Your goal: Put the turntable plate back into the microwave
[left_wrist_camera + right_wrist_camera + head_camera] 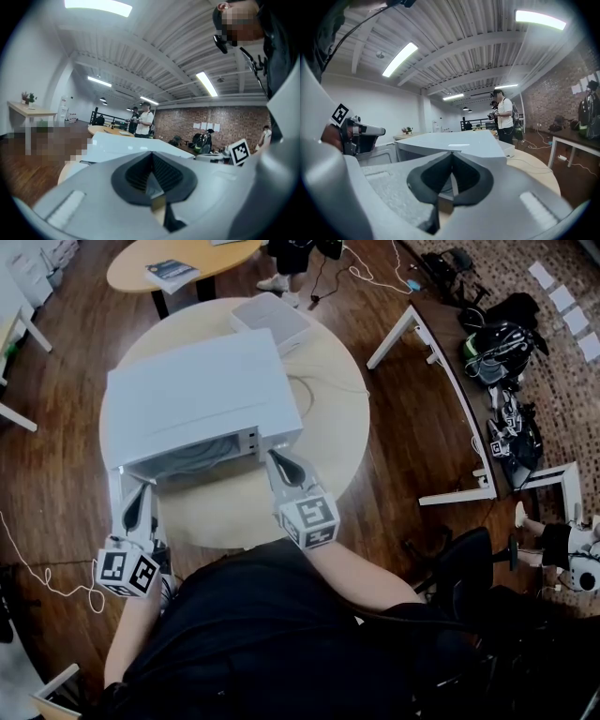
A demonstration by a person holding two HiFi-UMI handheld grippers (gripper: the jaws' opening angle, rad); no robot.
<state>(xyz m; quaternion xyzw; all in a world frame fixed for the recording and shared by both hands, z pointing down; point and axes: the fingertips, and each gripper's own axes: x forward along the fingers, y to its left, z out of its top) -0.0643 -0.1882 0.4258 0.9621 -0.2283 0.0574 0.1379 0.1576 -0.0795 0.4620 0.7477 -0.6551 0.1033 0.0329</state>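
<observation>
The white microwave stands on the round table in the upper middle of the head view, with its open front turned toward the lower edge of the frame. In this dark mouth I see grey curved lines, and I judge that they are the rim of the turntable plate, which lies already inside the cavity or at least at its threshold. I cannot tell from above whether it sits flat and centred on its support.

The left gripper is at the lower left corner of the microwave front, and the right gripper at the lower right corner, so the two stand on both sides of the opening. In the left gripper view the jaws are clenched together in the lower middle of the frame, and the right gripper view shows the same. Only a thin pale sliver shows where each pair of pads meets, and I cannot say that it is the plate edge.

By my judgement the main part is nearly done: the plate is no longer out on the table. What is left, as far as these views allow, is to confirm that the plate is seated, to take both grippers away from the opening, and perhaps to close the door
</observation>
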